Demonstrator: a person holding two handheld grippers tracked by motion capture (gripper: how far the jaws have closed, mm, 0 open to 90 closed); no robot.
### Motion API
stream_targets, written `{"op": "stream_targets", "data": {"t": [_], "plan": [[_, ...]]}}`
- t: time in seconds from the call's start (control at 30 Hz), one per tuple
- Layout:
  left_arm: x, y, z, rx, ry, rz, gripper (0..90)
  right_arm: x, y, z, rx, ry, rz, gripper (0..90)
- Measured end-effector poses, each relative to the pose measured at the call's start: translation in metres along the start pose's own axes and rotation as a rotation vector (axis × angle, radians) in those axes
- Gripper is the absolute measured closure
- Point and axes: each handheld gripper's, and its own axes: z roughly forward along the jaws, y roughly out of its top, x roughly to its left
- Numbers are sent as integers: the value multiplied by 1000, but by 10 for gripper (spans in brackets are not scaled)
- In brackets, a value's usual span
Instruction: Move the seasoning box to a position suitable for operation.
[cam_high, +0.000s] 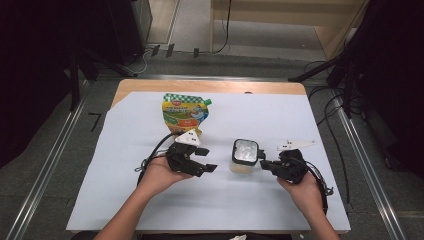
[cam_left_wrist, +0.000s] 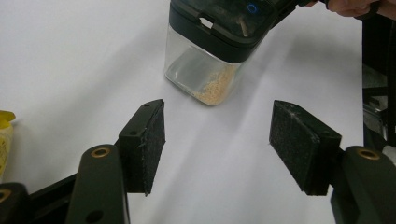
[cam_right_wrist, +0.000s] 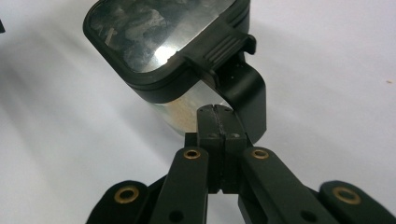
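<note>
Closest to you, your right gripper (cam_right_wrist: 219, 114) has its fingers pressed together with nothing between them, their tips right at the latch tab (cam_right_wrist: 243, 88) of the clear container (cam_right_wrist: 187, 100); whether they touch it is hard to tell. Your left gripper (cam_left_wrist: 217, 144) has its fingers (cam_left_wrist: 152, 140) spread apart and empty, aimed at the container (cam_left_wrist: 205, 70) from a little way off.

The container (cam_high: 244, 157) stands upright on the white counter (cam_high: 150, 200) between your two hands, with the printed pouch (cam_high: 185, 115) lying well behind the left one. It looks like rigid plastic with a black snap lid, holding a thin layer of pale crumbs (so probably light and easily tipped). The smooth walls may slip; I'd clamp the left fingers across two flat sides, low on the body, while the right works the latch.
</note>
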Motion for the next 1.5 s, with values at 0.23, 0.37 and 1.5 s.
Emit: {"op": "stream_targets", "data": {"t": [0.23, 0.37, 1.5], "plan": [[3, 4, 10, 12, -8, 2, 334, -7, 3, -1, -8, -20, 5, 900], [6, 10, 15, 5, -12, -6, 318, -9, 5, -1, -17, -28, 9, 900], [18, 48, 56, 54, -106, 156, 138, -24, 13, -7, -41, -55, 46, 900]]}}
